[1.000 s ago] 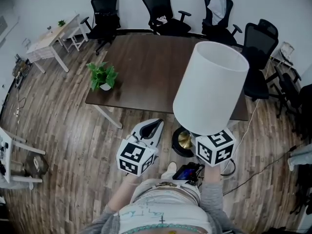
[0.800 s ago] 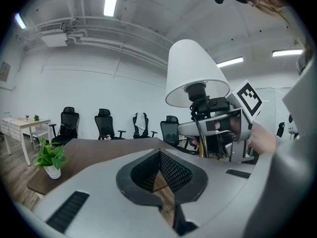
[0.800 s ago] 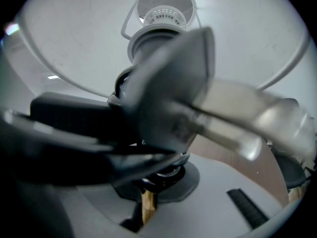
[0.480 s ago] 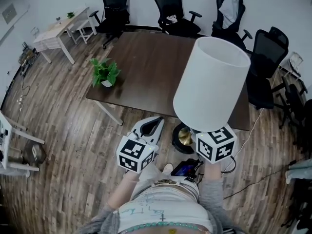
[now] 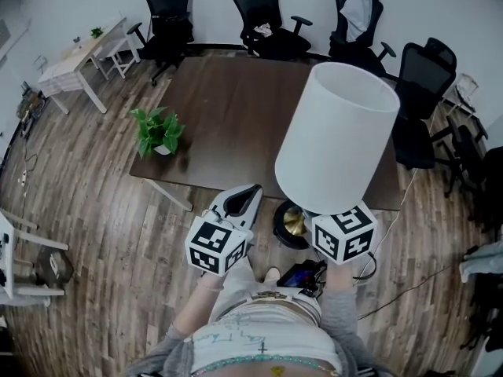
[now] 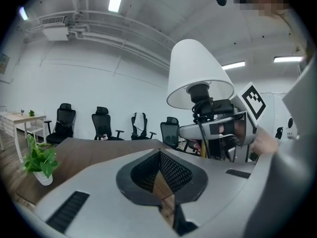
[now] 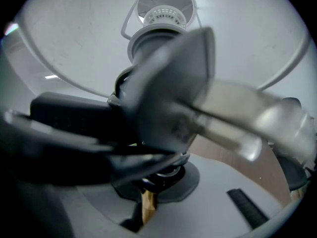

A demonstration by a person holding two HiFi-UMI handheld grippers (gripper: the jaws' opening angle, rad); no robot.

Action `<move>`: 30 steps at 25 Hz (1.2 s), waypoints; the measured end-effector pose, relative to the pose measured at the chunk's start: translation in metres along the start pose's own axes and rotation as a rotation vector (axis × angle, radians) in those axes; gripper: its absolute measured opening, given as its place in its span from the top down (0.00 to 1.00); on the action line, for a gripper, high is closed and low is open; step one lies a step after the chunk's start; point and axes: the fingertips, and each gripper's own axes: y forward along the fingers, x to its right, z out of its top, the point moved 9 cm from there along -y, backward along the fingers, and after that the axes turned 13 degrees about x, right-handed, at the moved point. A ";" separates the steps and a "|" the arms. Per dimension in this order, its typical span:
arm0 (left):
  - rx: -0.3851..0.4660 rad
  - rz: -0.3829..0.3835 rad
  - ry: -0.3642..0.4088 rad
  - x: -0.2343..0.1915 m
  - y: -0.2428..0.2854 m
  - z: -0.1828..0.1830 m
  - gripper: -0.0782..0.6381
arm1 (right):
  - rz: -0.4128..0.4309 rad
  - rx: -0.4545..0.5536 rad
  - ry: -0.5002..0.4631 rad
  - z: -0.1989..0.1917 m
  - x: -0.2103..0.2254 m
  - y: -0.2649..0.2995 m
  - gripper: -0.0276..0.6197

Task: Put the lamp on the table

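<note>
Your right claw [image 7: 148,190] grips the lamp [image 5: 338,136] by its stem — left claw [image 5: 245,197] clenched, empty — near the tabletop [image 5: 228,108].

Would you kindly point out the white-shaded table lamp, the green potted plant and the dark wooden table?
white-shaded table lamp [image 5: 334,144], head view, side of its shade.
green potted plant [image 5: 156,128], head view, its leaves.
dark wooden table [image 5: 236,108], head view, bare top.

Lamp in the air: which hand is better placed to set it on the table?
Right. The right claw is shut on the stem of the lamp, under its shade; the left claw is shut and empty beside it. The table lies ahead.
</note>
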 end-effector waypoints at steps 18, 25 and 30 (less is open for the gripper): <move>-0.022 -0.169 -0.012 -0.119 0.054 0.009 0.87 | -0.157 0.013 0.018 0.002 0.008 0.105 0.93; -0.014 -0.215 -0.019 -0.150 0.060 0.013 0.87 | -0.195 0.006 0.014 0.001 0.005 0.136 0.93; -0.029 -0.225 -0.026 -0.164 0.065 0.012 0.87 | -0.206 0.014 0.027 0.003 0.007 0.149 0.93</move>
